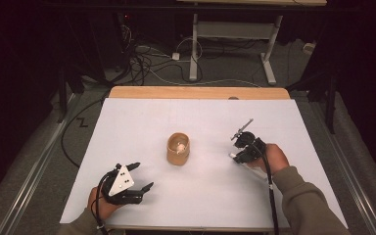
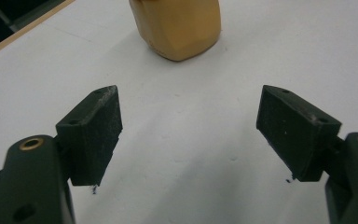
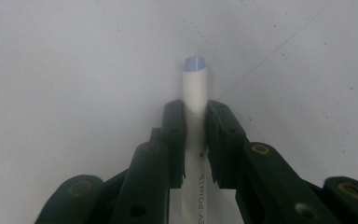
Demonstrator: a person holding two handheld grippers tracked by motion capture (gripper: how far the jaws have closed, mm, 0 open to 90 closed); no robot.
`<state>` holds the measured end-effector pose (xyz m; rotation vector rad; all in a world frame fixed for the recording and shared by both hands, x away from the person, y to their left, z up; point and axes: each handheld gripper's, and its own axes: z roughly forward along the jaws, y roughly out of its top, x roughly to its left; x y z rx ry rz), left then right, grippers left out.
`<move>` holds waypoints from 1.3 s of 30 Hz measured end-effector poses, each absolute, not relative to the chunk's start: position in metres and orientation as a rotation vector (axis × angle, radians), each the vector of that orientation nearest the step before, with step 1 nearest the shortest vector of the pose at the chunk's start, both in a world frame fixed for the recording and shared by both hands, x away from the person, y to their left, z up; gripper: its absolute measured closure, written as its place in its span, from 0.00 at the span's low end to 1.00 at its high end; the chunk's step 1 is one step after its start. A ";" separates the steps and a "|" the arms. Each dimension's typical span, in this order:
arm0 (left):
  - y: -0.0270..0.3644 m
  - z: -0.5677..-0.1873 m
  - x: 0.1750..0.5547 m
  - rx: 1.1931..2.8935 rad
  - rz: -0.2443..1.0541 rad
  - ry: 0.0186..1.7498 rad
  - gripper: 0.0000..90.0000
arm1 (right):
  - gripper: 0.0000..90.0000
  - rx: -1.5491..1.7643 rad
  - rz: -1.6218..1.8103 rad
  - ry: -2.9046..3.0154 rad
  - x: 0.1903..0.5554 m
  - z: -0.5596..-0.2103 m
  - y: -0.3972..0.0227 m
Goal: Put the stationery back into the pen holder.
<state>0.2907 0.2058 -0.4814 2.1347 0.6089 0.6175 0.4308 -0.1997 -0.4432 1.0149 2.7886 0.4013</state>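
right gripper view has the right gripper (image 3: pixel 196 140) clamped on a white pen (image 3: pixel 196 88), lifted off the white table (image 1: pixel 142 122). judging by that, pickup is done; dropping it into the wooden cup (image 1: pixel 178 149) mid-table likely remains. left gripper (image 2: pixel 189 135) gapes wide, empty.

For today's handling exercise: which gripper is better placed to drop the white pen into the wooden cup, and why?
Right. The right gripper is already shut on the white pen, beside the wooden cup. The left gripper is open and holds nothing.
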 end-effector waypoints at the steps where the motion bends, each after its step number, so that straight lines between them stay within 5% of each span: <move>1: 0.206 -0.481 0.291 2.134 0.617 0.611 0.24 | 0.87 1.027 0.411 2.780 0.429 -0.443 -0.200; 39: 0.206 -0.478 0.290 2.093 0.634 0.640 0.21 | 0.88 0.897 1.189 2.225 0.370 -0.400 -0.239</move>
